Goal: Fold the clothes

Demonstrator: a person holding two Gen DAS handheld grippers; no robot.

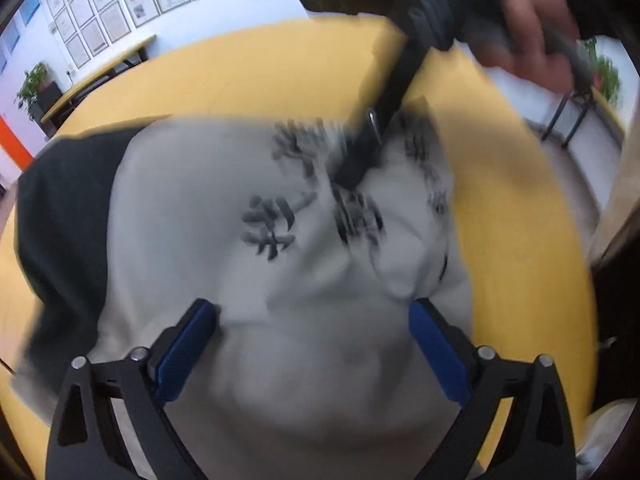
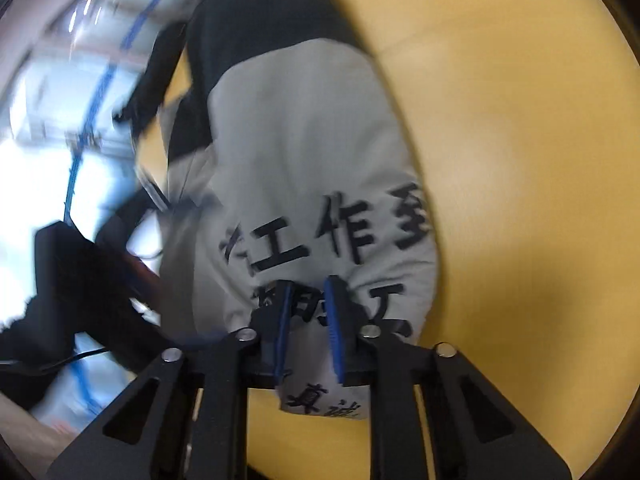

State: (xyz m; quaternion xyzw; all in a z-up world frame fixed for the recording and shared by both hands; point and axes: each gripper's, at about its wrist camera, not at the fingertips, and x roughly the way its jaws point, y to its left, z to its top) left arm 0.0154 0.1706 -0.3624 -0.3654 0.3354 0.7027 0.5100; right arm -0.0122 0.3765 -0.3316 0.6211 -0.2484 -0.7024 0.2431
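Only right wrist view shows right tool point(image 2: 307, 300) pinching grey shirt point(image 2: 304, 152). Left tool point(image 1: 314, 312) spread wide over shirt on yellow counter point(image 1: 520, 240); framed papers point(image 1: 96, 12) behind.

Your right gripper point(image 2: 308, 312) has its jaws pinched on a fold of the grey shirt point(image 2: 304, 152) with black characters, lying on the yellow desk point(image 2: 520, 160).
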